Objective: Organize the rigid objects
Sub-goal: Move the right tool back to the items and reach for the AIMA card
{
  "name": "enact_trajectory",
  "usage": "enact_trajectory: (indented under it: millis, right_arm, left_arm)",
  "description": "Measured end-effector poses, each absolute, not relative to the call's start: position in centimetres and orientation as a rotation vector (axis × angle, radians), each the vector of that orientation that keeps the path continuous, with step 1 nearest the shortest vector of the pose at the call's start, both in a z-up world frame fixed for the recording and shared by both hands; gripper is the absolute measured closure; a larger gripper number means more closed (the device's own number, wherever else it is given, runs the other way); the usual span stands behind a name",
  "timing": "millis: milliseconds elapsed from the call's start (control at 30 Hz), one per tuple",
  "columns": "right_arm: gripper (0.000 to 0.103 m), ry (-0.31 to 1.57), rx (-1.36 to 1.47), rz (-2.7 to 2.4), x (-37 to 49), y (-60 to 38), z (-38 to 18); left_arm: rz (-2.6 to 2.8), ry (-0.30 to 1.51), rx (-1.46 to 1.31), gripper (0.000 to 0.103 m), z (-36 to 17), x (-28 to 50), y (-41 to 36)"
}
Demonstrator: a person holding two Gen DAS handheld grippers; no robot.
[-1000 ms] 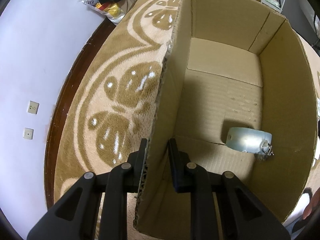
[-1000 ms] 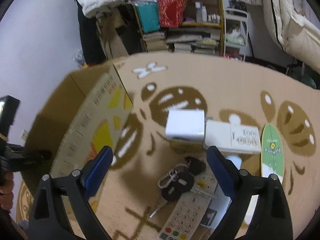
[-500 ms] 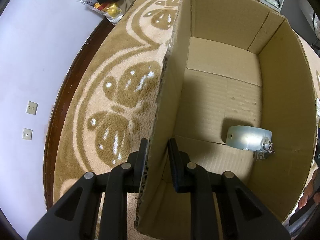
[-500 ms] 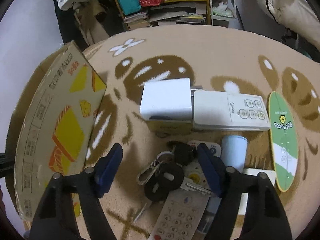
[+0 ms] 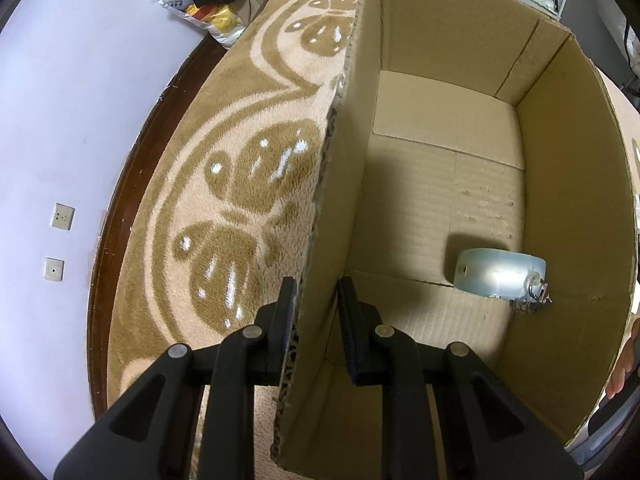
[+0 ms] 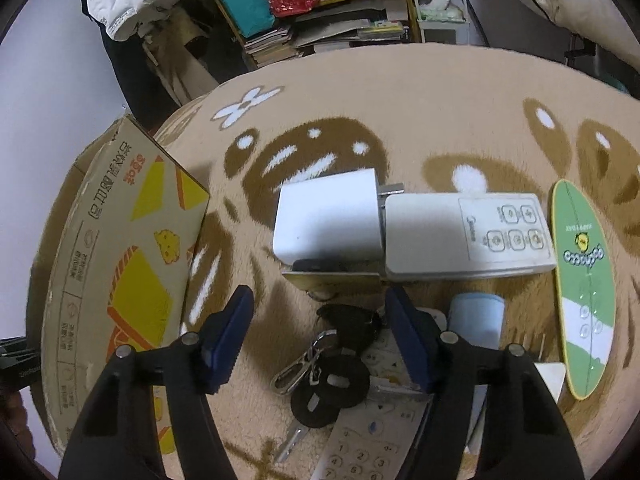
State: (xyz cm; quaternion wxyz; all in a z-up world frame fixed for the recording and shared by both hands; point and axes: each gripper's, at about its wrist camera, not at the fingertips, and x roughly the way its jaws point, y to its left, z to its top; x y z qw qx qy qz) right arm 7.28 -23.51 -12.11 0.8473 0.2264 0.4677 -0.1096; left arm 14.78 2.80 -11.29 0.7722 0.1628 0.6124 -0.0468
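Left gripper (image 5: 316, 300) is clamped on the near wall of the cardboard box (image 5: 568, 184), steadying it on the rug; a pale blue keyring tag (image 5: 500, 276) already lies inside. Right gripper (image 6: 318, 312), jaws just been closing and roughly half open with nothing pressed yet, straddles the key bunch (image 6: 332, 356) beside the white charger (image 6: 328, 220) and air-conditioner remote (image 6: 464, 236). Risk: loose keys dangle, swing or slip from a partial pinch, or the pads snag the keypad remote (image 6: 368, 444) underneath.

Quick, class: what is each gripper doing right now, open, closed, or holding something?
Left gripper: closed on the brown cardboard box's side wall.
Right gripper: open, jaws just closing, over the black key bunch, gripping nothing.
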Motion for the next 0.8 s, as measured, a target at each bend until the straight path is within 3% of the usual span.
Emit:
enact_trajectory:
  millis: [800]
  right_arm:
    - [0.024,0.991,0.575,-0.318,8.5,-24.8,-12.7]
  left_arm:
    - [-0.103,1.337,0.339,0.082,-11.5,15.0,3.1]
